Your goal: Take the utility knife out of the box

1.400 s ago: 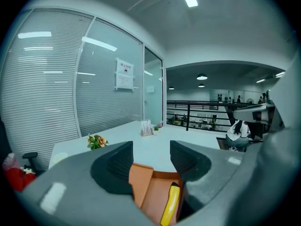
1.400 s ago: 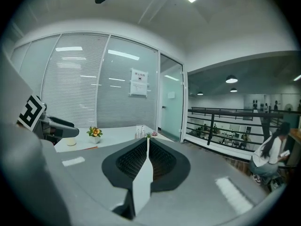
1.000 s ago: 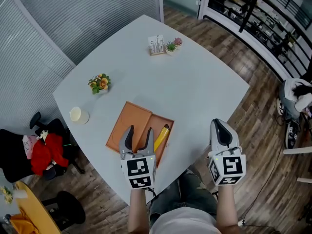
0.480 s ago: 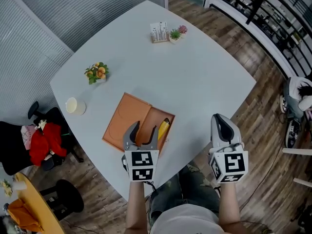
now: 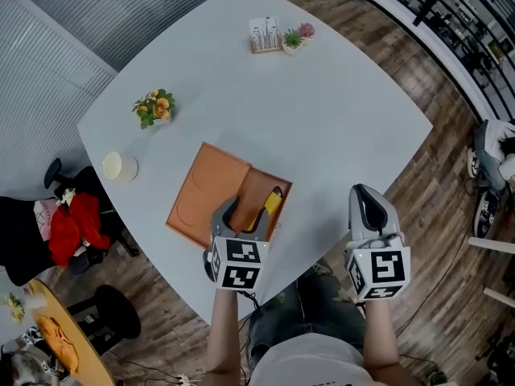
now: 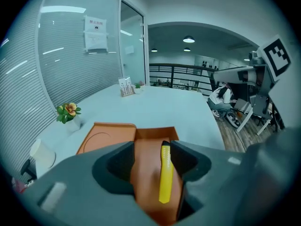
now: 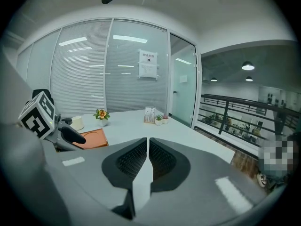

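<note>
**Clerk:** Entry one: step in hand?

**Checker:** Judged to be the approach for the grasp. The left gripper (image 5: 241,215) hangs over the open half of the box (image 5: 251,185), lower middle of the head view. Nothing is lifted yet.

**Clerk:** Entry two: the knife?

**Checker:** One utility knife (image 5: 269,207), yellow. It lies lengthwise inside the box, along the box's right-hand side. The box sits near the lower edge of the table (image 5: 338,111), and its lid (image 5: 199,198) is folded out flat to the left.

**Clerk:** Entry three: left gripper, opening and contents?

**Checker:** Jaws wide apart, clamped on nothing. In the left gripper view the knife shows in the gap at bottom centre, close by the right-hand jaw and well off the left-hand one. Whether that jaw touches it cannot be told.

**Clerk:** Entry four: the other one?

**Checker:** The right gripper (image 5: 367,207) is at the lower right of the head view, by the table's edge and well apart from the box. Its jaws are pressed together with nothing between them.

**Clerk:** Entry five: next move required?

**Checker:** Probably a small sideways shift to centre the knife in the gap. Then a descent until the jaws flank its long sides, a firm close, and a straight lift clear of the box walls. The box looks light and may drag along.
</note>
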